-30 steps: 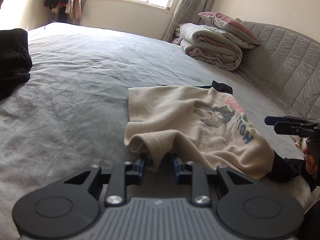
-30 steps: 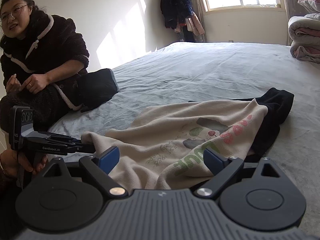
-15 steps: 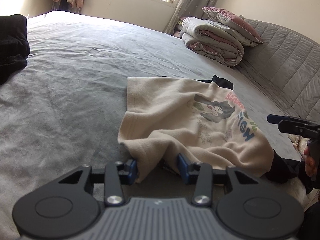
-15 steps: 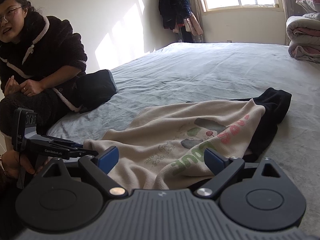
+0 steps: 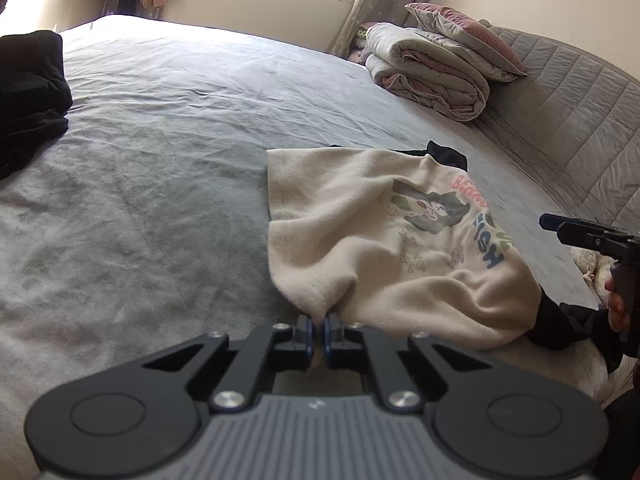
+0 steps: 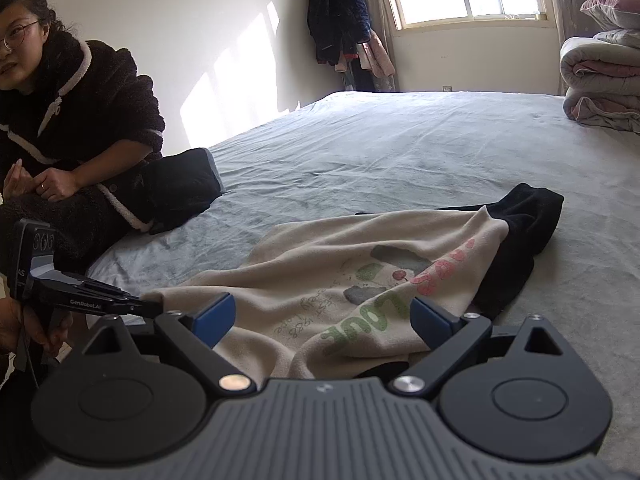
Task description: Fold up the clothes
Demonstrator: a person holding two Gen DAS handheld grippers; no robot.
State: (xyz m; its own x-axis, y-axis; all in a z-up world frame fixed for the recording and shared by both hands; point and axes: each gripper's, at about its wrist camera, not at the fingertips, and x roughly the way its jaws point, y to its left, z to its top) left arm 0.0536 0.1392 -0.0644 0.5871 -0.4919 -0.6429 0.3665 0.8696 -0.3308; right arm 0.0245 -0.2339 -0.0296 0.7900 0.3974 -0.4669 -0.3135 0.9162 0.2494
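A cream sweatshirt [image 5: 380,248] with a cartoon print and black sleeves lies crumpled on the grey bed [image 5: 160,140]. My left gripper [image 5: 319,330] is at its near corner, jaws closing tight with a fold of cream fabric pinched between the blue pads. In the right wrist view the same left gripper [image 6: 154,309] grips that corner of the sweatshirt [image 6: 320,272]. My right gripper [image 6: 320,318] stands wide open over the near hem, its pads apart from the cloth. A black sleeve [image 6: 520,232] sticks out at the far side.
A person in a dark fleece robe [image 6: 60,120] sits at the bed's left edge. Dark folded clothing [image 5: 28,92] lies beside them. Folded quilts and a pillow [image 5: 432,72] sit by the padded headboard [image 5: 568,120]. Clothes [image 6: 340,20] hang in the far corner.
The left gripper's jaws went from apart around the sweatshirt's corner to pinched on it, and the corner has risen slightly. The right gripper has stayed open and still.
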